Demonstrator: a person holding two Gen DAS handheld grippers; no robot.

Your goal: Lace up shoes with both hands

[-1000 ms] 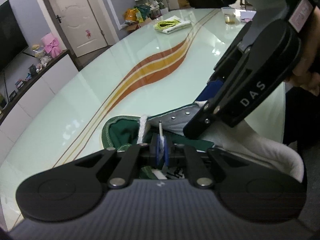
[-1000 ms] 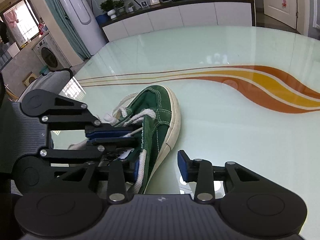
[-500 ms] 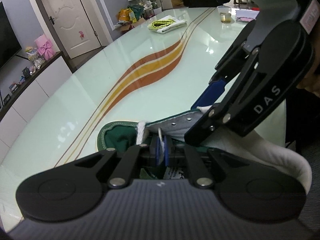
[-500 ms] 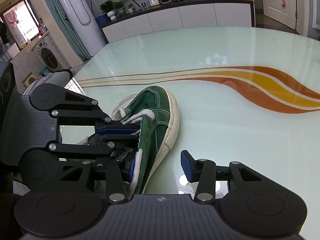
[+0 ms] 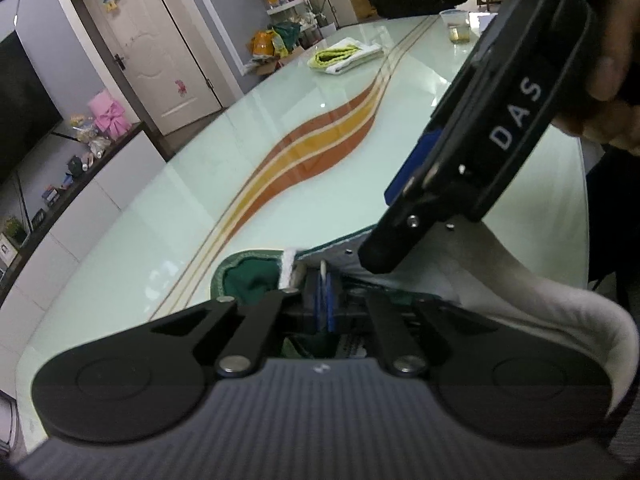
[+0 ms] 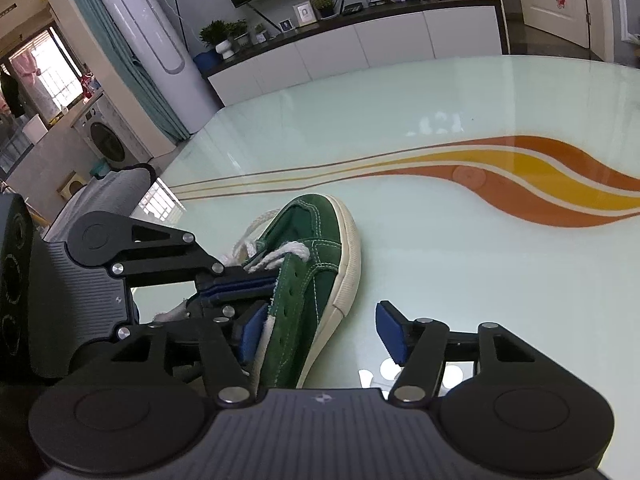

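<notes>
Left wrist view: left gripper point(image 5: 323, 300) has its blue pads pressed together, a thin white lace tip point(image 5: 322, 270) standing up between them, so it is clenched on the lace. Just beyond the pads lies the green shoe point(image 5: 248, 280), its opening and grey-white lining visible, with a thicker run of white lace point(image 5: 287, 270) at the collar. Right gripper's body, marked "DAS", comes down from upper right and its dark tip sits over the shoe's lining. A hand point(image 5: 612, 96) grips that tool at the right edge.

Right wrist view: right gripper point(image 6: 320, 336) is spread wide. One blue finger point(image 6: 252, 336) sits against the shoe's eyelet side; the other hangs over bare table point(image 6: 460, 260), apart from the sole. It grasps nothing. Left gripper point(image 6: 240, 288) enters from the left, pads closed together at the lacing area.

Shoe point(image 6: 308, 280) lies on the glossy pale-green table, toe pointing away from the camera, near the orange and yellow stripe. Loose lace point(image 6: 256, 224) loops out beside the toe on the left.

Far end of table: folded cloth point(image 5: 344, 54), small cup point(image 5: 456, 28).
</notes>
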